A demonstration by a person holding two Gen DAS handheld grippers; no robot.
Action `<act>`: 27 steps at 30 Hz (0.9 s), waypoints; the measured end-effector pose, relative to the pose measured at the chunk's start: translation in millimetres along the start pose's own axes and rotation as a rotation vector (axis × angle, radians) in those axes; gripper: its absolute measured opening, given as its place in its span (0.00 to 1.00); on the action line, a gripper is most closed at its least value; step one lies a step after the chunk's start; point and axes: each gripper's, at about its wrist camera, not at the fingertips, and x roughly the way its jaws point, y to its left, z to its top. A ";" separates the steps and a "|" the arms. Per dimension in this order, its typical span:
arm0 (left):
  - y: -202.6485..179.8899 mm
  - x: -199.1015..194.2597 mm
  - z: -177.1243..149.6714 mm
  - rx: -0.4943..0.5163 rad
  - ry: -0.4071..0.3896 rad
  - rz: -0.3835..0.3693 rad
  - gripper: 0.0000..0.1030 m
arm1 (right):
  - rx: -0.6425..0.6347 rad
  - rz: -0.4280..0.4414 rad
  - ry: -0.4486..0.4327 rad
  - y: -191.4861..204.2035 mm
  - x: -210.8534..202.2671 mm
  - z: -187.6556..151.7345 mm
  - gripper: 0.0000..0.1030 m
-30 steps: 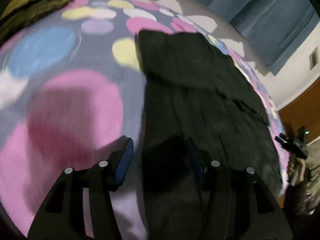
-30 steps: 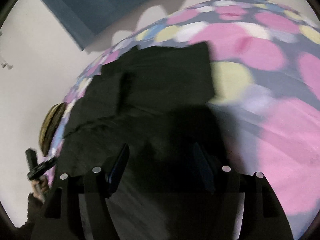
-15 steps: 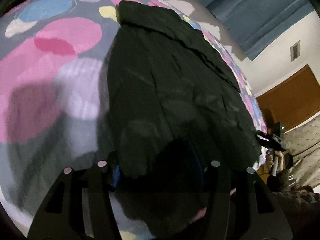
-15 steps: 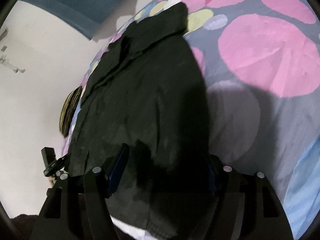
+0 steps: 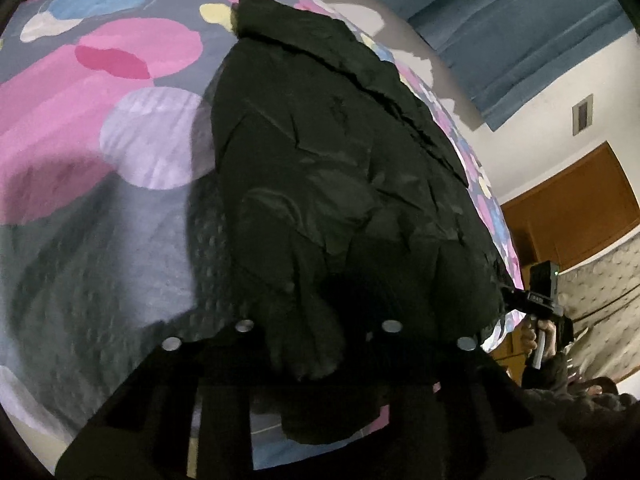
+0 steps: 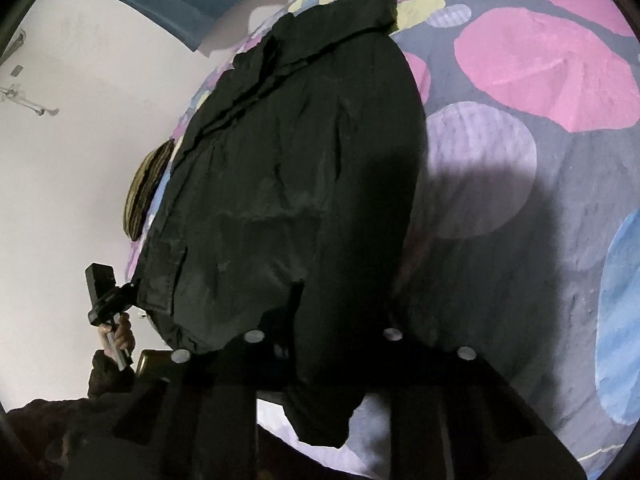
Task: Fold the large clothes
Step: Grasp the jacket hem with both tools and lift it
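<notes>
The black garment lies spread flat on the bed, its near hem at the edge closest to the person and its far end up by the yellow and pink spots. A second ago both grippers stood wide apart above the cloth; now each has a corner of that near hem bunched between its fingers. The left gripper is closing, with a wad of dark fabric squeezed between its jaws and a loose flap hanging below. The right gripper is closing too, with the hem gathered between its jaws and a tail of cloth drooping under it. Each camera also sits nearer the hem than it did, so the garment fills more of both views.

The bedspread is grey with big pink, lilac, blue and yellow circles, and shadows fall across its near part. In the left view a hand holds the other gripper's handle at the bed's edge. A striped cushion sits at the far side. Behind are a blue curtain, a pale wall and a brown door.
</notes>
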 end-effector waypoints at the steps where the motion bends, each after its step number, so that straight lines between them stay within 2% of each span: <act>1: -0.9 -2.0 0.2 0.001 -0.006 -0.006 0.18 | 0.004 0.015 -0.004 2.8 1.6 4.8 0.18; 4: -2.8 -12.7 6.5 -0.011 -0.055 -0.065 0.14 | 0.019 0.095 -0.033 5.9 -5.0 13.2 0.16; 8: 0.9 -28.2 24.1 -0.096 -0.125 -0.181 0.12 | 0.045 0.222 -0.101 10.1 -21.4 27.4 0.15; 13: 3.0 -25.8 67.9 -0.182 -0.194 -0.209 0.12 | 0.064 0.283 -0.181 16.8 -24.2 64.9 0.15; 16: 9.7 -10.9 98.2 -0.230 -0.208 -0.195 0.12 | 0.089 0.298 -0.214 11.8 -17.5 97.9 0.15; 20: 16.9 20.5 139.3 -0.247 -0.203 -0.160 0.12 | 0.156 0.309 -0.225 -1.2 7.0 132.8 0.15; 23: 25.2 37.2 155.8 -0.265 -0.197 -0.138 0.12 | 0.209 0.266 -0.205 -16.4 36.8 159.2 0.15; 27: 42.1 66.8 171.4 -0.293 -0.163 -0.081 0.12 | 0.295 0.251 -0.180 -43.9 68.5 174.4 0.14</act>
